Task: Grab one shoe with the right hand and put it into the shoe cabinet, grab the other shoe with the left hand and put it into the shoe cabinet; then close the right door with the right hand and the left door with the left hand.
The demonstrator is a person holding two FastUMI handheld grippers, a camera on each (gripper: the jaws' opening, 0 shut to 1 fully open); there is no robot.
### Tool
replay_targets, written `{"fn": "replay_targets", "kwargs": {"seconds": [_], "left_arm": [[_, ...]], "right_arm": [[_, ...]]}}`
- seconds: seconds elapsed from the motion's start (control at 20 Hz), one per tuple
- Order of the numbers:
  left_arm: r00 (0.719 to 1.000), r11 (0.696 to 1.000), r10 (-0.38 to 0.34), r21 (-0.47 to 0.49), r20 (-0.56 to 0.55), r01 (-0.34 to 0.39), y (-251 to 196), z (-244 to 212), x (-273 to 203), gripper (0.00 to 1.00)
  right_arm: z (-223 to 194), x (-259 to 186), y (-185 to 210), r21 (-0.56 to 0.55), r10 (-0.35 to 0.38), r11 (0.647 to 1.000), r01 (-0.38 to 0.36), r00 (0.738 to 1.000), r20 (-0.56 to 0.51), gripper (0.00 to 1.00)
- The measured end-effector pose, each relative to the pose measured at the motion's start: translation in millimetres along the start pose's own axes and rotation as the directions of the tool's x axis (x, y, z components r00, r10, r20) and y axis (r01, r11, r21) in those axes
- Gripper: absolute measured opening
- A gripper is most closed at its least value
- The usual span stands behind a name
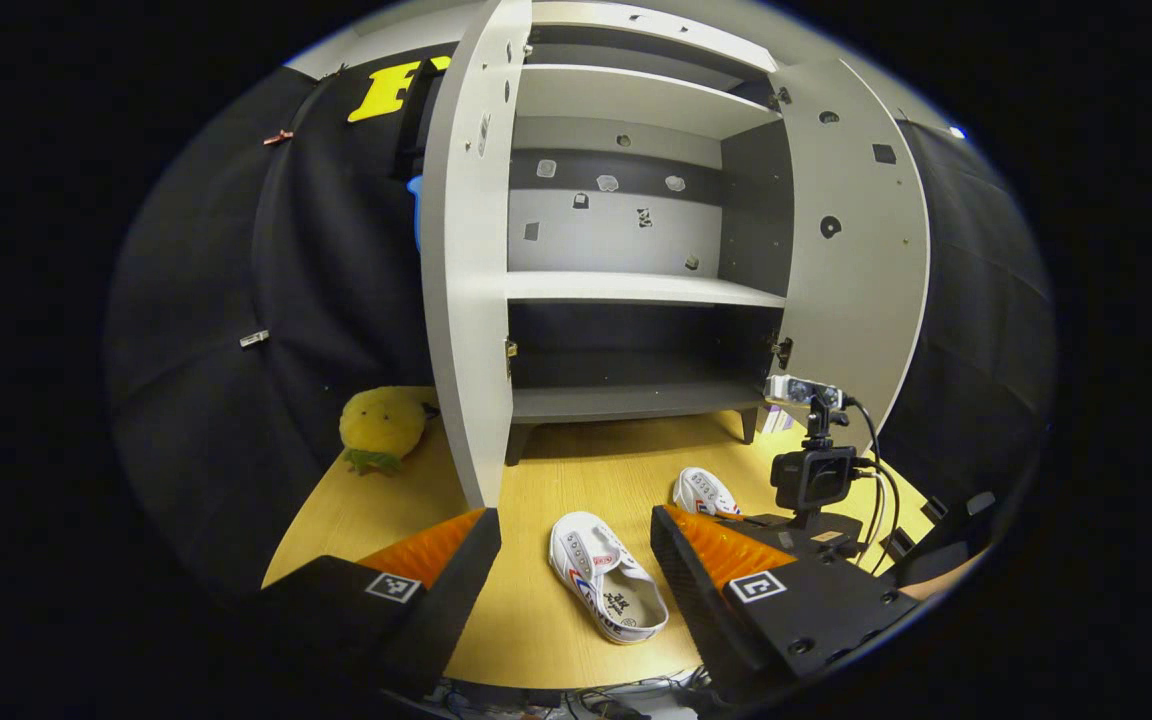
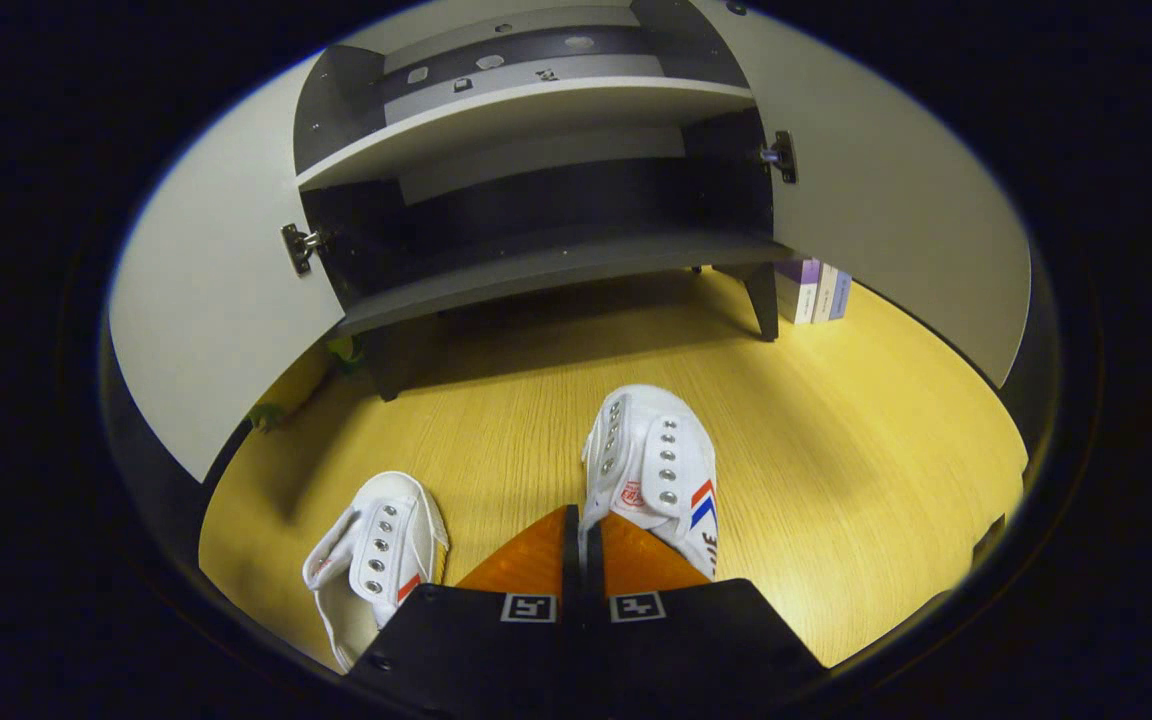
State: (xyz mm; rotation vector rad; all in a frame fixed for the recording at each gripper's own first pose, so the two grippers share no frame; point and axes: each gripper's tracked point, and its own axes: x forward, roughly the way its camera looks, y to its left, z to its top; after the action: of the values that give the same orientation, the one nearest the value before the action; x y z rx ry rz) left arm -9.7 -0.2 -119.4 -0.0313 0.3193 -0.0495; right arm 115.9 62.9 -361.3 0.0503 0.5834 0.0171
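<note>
Right tool (image 2: pixel 582 545) fingers nearly together, just a thin slit between them, tips at the heel of the right-hand white sneaker (image 2: pixel 658 475); cannot tell whether they pinch its heel edge or only touch it. That sneaker sits on the wood table (image 2: pixel 836 450) toe toward the shoe cabinet (image 2: pixel 536 270), mid-table, well short of the cabinet's front. Left tool (image 1: pixel 576 545) fingers wide apart, holding nothing, hovering over the table's near edge; second white sneaker (image 1: pixel 606 580) lies on the table between those fingers, opening up, not touched. In the left gripper view the right tool's camera mount (image 1: pixel 814 475) shows just beyond the far sneaker. Both cabinet doors stand open: left door (image 1: pixel 466 270), right door (image 1: pixel 861 250). Shelves bare. Yellow plush toy (image 1: pixel 381 425) at the table's left edge beside the left door. Small books (image 2: pixel 816 290) stand by the cabinet's right leg.
</note>
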Motion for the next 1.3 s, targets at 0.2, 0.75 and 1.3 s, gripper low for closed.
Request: {"fn": "replay_targets", "kwargs": {"seconds": [0.2,0.75,1.3], "left_arm": [[1.000,1.000,-0.007,0.001,-0.017,0.007,-0.9,-8.1,-1.3,0.96],[0.999,0.999,-0.037,0.006,0.005,0.037,-12.2,-1.5,-0.3,0.96],[0.996,0.998,-0.058,0.012,0.065,0.057,-18.5,17.7,-2.4,0.95]], "right_arm": [[17.3,-2.4,-2.9,0.023,-0.012,1.000,0.011,0.999,0.046,0.05],[72.3,-35.9,-5.8,0.023,0.012,1.000,-0.016,0.991,0.133,0.05],[211.9,-104.1,39.8,-0.106,0.115,0.991,-0.082,0.922,0.370,0.05]]}}
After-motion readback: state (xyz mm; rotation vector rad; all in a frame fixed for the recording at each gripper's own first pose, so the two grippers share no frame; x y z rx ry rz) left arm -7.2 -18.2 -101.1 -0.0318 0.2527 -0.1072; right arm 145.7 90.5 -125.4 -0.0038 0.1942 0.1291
